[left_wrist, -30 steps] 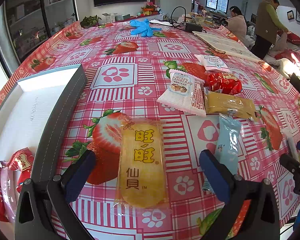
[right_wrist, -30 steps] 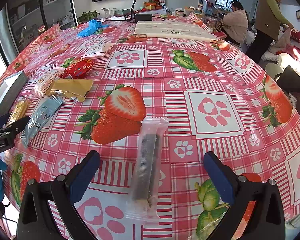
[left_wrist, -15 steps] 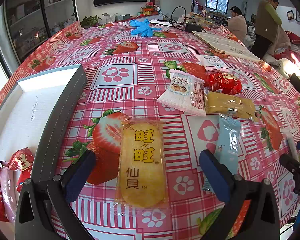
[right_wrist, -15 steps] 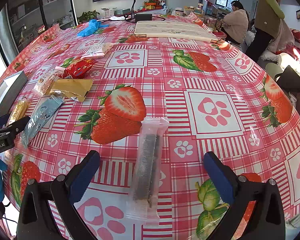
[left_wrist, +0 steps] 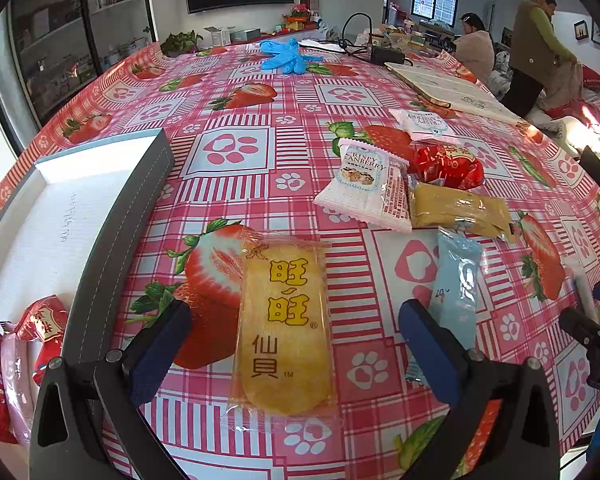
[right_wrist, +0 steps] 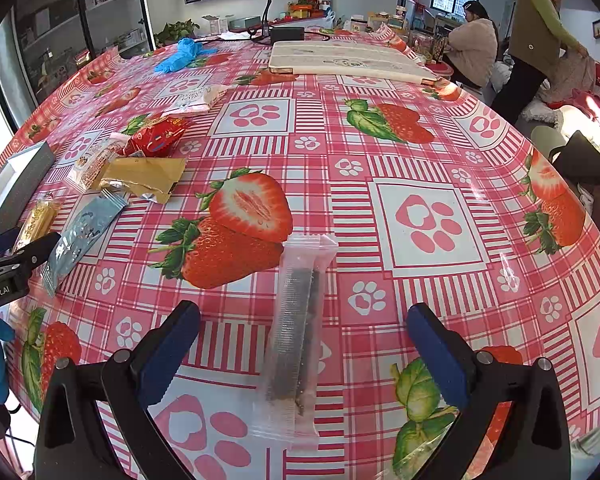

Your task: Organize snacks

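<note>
My left gripper (left_wrist: 296, 340) is open, its jaws wide on either side of a yellow rice cracker packet (left_wrist: 286, 324) lying flat on the tablecloth. A grey box with a white inside (left_wrist: 72, 200) lies to the left and holds red and pink snack packets (left_wrist: 16, 356). My right gripper (right_wrist: 302, 348) is open around a clear wrapper with a dark snack bar (right_wrist: 298, 336). Other snacks lie loose: a light blue packet (left_wrist: 454, 280), a tan packet (left_wrist: 458, 210), a white cranberry packet (left_wrist: 368, 184), a red packet (left_wrist: 446, 164) and a pale pink packet (left_wrist: 424, 122).
Blue gloves (left_wrist: 282, 54) and a black device with cables (left_wrist: 386, 54) lie at the table's far side. A long white board (right_wrist: 348, 60) rests far right. Two people (right_wrist: 540, 32) are busy beyond the table. The table edge curves close below both grippers.
</note>
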`<state>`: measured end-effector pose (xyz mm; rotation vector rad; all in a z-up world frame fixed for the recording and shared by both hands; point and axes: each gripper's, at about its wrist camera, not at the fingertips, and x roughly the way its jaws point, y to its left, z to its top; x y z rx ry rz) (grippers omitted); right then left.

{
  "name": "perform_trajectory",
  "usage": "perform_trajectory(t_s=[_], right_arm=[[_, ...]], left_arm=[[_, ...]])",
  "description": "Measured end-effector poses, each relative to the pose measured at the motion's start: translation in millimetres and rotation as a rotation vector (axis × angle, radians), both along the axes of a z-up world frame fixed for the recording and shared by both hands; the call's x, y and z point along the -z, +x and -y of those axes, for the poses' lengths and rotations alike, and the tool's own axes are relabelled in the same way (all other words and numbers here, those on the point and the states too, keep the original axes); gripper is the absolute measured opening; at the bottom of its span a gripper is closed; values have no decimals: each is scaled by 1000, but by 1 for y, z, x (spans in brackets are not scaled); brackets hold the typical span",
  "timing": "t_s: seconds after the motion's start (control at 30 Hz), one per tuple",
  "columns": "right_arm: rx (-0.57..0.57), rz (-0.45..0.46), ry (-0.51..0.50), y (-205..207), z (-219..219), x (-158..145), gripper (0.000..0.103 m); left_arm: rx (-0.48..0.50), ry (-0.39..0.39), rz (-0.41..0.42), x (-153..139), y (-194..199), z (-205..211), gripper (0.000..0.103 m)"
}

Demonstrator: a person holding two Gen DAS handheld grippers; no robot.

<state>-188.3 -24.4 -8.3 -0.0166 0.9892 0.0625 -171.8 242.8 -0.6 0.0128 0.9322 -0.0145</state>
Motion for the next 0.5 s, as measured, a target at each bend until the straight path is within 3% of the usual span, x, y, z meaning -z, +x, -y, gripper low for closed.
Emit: perform_trajectory(t_s=[0.27,0.5], right_arm=[[-1,-3,0,1,0,-1,103],[-18,-58,-3,8,-1,1,103]], left_arm=[[0,0,0,0,0,0,103],[-3,4,-12,-2,0,1,103]])
